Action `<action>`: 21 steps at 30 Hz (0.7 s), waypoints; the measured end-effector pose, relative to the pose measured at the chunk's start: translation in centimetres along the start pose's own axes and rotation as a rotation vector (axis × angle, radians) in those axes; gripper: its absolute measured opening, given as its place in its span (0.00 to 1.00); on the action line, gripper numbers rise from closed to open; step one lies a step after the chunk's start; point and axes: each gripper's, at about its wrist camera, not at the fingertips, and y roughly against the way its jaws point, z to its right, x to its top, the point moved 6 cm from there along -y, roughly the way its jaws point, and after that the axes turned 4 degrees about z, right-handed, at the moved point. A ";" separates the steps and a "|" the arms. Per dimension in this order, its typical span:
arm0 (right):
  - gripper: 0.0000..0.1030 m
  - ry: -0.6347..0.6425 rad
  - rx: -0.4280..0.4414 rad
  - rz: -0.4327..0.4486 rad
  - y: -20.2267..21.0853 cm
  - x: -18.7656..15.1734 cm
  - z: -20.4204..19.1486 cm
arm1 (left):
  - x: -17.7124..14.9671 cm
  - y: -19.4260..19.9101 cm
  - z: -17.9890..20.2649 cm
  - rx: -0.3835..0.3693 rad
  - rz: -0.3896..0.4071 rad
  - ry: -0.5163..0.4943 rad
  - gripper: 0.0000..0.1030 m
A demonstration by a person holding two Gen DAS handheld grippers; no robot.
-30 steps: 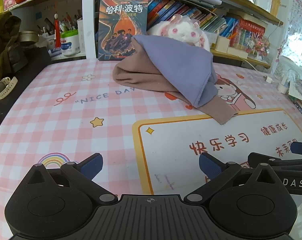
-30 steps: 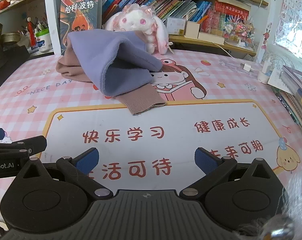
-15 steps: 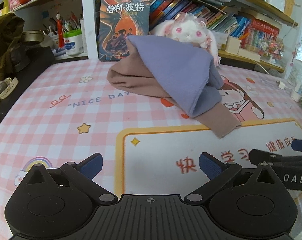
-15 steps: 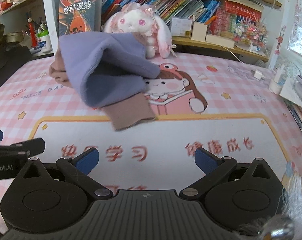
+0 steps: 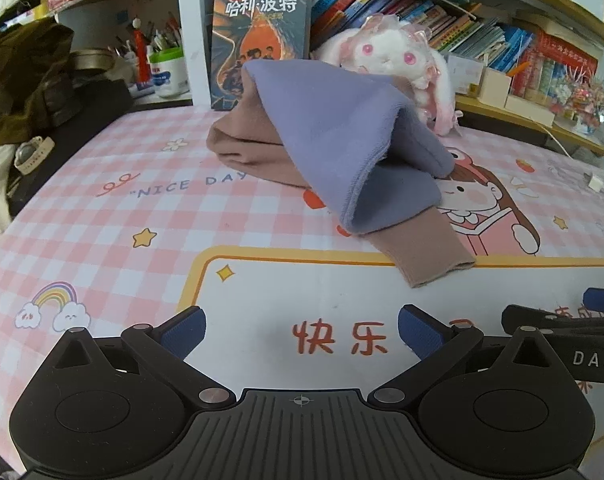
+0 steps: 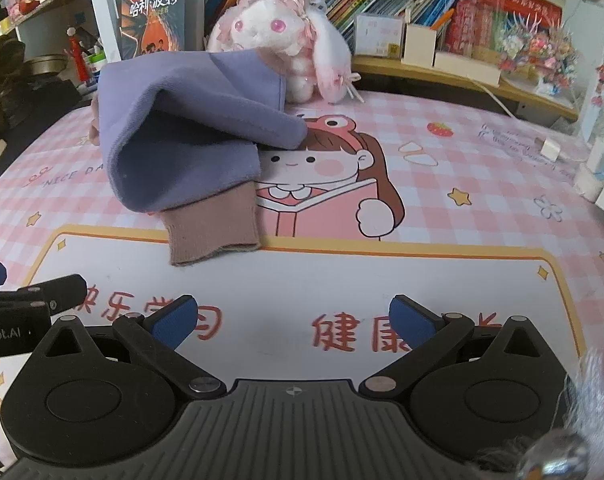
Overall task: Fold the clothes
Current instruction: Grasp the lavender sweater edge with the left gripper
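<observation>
Both claws, the left claw (image 5: 302, 326) and right claw (image 6: 293, 318), hover spread and empty over the surface (image 6: 482, 152), likely poised to reach. The crumpled purple-and-mauve garment (image 5: 342, 152) lies ahead at 12 o'clock, its mauve cuff (image 6: 211, 232) nearest. Its folds hide the shape, so the kind of garment is unclear.

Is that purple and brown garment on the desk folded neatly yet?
No. The garment sits in a rumpled heap, its purple layer peaked up, one brown cuff sticking out.
</observation>
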 end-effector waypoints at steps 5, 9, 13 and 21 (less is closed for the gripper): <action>1.00 -0.041 0.044 -0.005 -0.2 0.2 2.1 | 0.5 -0.4 1.4 0.051 0.006 -0.029 1.00; 1.00 -0.074 0.066 -0.012 -0.5 0.5 3.6 | 1.5 -0.5 2.3 0.085 0.036 -0.042 1.00; 1.00 -0.098 0.092 -0.007 -0.8 1.1 4.6 | 2.6 -0.4 3.0 0.113 0.078 -0.065 1.00; 1.00 -0.265 0.202 -0.015 -1.8 2.2 6.1 | 4.1 -0.5 3.5 0.138 0.116 -0.124 1.00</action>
